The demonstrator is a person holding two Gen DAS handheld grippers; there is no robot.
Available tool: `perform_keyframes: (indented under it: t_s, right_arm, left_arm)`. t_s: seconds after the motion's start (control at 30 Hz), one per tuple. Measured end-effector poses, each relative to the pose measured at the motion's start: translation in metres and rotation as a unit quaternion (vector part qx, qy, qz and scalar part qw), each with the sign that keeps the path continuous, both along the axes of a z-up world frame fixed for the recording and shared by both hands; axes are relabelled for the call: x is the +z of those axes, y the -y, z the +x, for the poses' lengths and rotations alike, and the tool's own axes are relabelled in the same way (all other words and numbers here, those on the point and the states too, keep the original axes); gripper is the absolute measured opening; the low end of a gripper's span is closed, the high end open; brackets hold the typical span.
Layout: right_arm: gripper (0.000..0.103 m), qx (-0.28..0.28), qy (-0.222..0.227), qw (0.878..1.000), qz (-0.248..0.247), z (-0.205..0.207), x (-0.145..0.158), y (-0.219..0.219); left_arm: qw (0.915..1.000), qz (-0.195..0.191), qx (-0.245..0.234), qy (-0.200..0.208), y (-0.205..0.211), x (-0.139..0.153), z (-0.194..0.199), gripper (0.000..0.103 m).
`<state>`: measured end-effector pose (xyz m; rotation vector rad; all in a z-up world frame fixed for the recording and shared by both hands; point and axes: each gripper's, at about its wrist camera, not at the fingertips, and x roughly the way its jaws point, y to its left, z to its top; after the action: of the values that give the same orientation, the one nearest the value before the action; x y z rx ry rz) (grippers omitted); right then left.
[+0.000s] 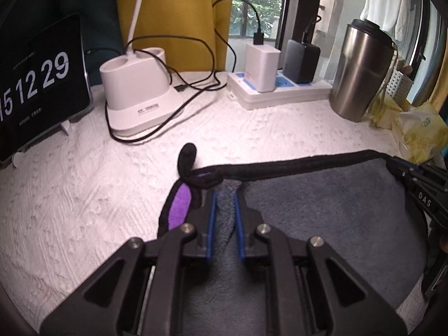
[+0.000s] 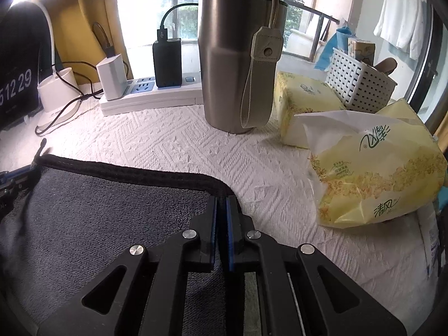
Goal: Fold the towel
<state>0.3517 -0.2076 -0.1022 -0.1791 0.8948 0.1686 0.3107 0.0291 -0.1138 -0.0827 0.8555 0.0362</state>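
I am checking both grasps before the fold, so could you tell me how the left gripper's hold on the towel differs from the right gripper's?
The left gripper pinches a bunched tuft of towel between fingers a little apart; the right gripper has its fingers nearly together on the flat black hem. The left corner shows a purple tag and a hanging loop; the right corner is a plain rounded one. Both hold the same far edge of the grey towel.

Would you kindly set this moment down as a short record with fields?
surface: white textured cloth
towel: grey with black edging, lying flat
left gripper: closed on the towel's far left corner, beside its hanging loop
right gripper: closed on the towel's far right corner
behind the towel: steel tumbler, power strip, clock display
right side: yellow tissue packs
fold: not yet made
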Motion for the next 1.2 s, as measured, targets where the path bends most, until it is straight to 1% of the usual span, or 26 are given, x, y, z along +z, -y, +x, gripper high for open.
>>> perform_keyframes:
  t_s: [0.07, 0.17, 0.2, 0.23, 0.27, 0.33, 0.37, 0.4, 0.6, 0.93, 1.2]
  right_arm:
    - [0.009, 0.000, 0.001, 1.000, -0.001, 0.000, 0.000, 0.000]
    - [0.021, -0.003, 0.002, 1.000, -0.004, 0.000, 0.001, 0.001]
    - [0.027, -0.004, 0.003, 1.000, -0.002, -0.001, 0.002, 0.001]
    - [0.031, -0.004, 0.006, 1.000, -0.003, -0.001, 0.003, 0.001]
    - [0.031, -0.004, 0.008, 1.000, -0.003, -0.002, 0.004, 0.001]
    - [0.035, -0.004, 0.012, 1.000, -0.003, -0.005, 0.007, 0.001]
    - [0.036, -0.003, 0.015, 1.000, -0.004, -0.006, 0.009, 0.001]
    - [0.038, -0.003, 0.017, 1.000, -0.004, -0.007, 0.011, 0.001]
    - [0.040, -0.002, 0.027, 1.000, 0.000, -0.016, 0.022, 0.000]
    - [0.040, 0.004, 0.038, 0.999, 0.004, -0.038, 0.037, -0.004]
    - [0.040, 0.007, 0.049, 0.999, 0.008, -0.058, 0.050, -0.007]
  left_arm:
    - [1.0000, -0.007, 0.004, -0.004, -0.002, -0.001, 0.001, 0.018]
    - [0.9999, -0.010, 0.006, -0.005, -0.002, 0.000, 0.000, 0.019]
    - [0.9999, -0.010, 0.006, -0.003, -0.002, 0.002, -0.001, 0.020]
    - [0.9999, -0.009, 0.007, -0.002, -0.001, 0.003, -0.002, 0.021]
    - [0.9999, -0.010, 0.010, -0.002, -0.002, 0.004, -0.004, 0.024]
    - [0.9998, -0.012, 0.016, 0.000, -0.004, 0.007, -0.006, 0.047]
    - [0.9997, -0.014, 0.019, 0.002, -0.005, 0.008, -0.007, 0.072]
    - [0.9996, -0.018, 0.023, 0.006, -0.006, 0.011, -0.010, 0.087]
    - [0.9992, -0.014, 0.030, 0.024, -0.008, 0.023, -0.021, 0.088]
    - [0.9990, -0.012, 0.020, 0.039, 0.005, 0.039, -0.041, 0.088]
    - [0.9982, -0.019, 0.016, 0.055, 0.005, 0.052, -0.062, 0.088]
